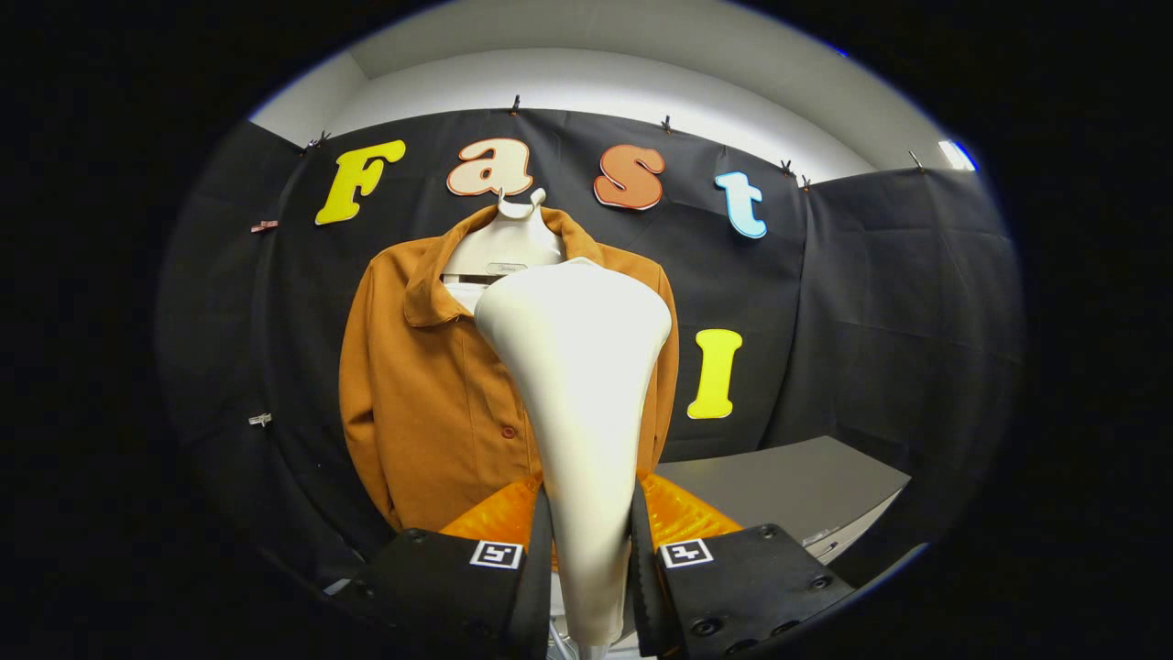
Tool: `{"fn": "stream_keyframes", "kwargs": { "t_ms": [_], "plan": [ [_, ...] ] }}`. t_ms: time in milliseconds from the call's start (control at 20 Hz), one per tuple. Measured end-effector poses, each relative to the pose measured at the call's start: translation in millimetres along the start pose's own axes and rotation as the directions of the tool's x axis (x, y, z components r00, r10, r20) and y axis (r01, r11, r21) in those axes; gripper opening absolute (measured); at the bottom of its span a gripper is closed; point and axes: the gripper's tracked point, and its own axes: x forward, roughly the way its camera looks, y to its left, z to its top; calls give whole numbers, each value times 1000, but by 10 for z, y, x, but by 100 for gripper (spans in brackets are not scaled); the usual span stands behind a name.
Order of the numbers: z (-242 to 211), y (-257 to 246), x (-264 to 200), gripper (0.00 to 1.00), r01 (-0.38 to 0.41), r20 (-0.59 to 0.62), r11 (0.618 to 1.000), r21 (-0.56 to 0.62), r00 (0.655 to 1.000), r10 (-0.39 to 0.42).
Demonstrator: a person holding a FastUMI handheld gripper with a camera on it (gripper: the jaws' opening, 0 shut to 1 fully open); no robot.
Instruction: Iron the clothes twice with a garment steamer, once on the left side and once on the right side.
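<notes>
The soft orange-brown buttoned jacket hangs limp on a white hanger, likely to sway under pressure. Just before it, the smooth cream plastic steamer head, rigid and probably slippery, is clamped at its narrow neck between the gripper fingers; a grey worktop lies right.

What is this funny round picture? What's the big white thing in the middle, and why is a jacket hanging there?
The camera rides on a grabbing tool that a person holds, so you look along its two fingers. That tool, the gripper, is squeezed shut on the steamer head, the big white thing. It puffs hot steam to smooth clothes. Beyond it hangs an orange-brown jacket on a white hanger, in front of a black cloth wall. The steamer head is in front of the jacket's middle; I can't tell if it touches. A grey table stands off to one side.
</notes>
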Motion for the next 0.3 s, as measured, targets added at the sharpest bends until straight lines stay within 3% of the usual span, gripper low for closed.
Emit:
{"fn": "stream_keyframes", "kwargs": {
  "t_ms": [300],
  "plan": [
    [-7, 9, -9, 40, -2, -1, 1000, -3, 1000, 2]
  ]
}}
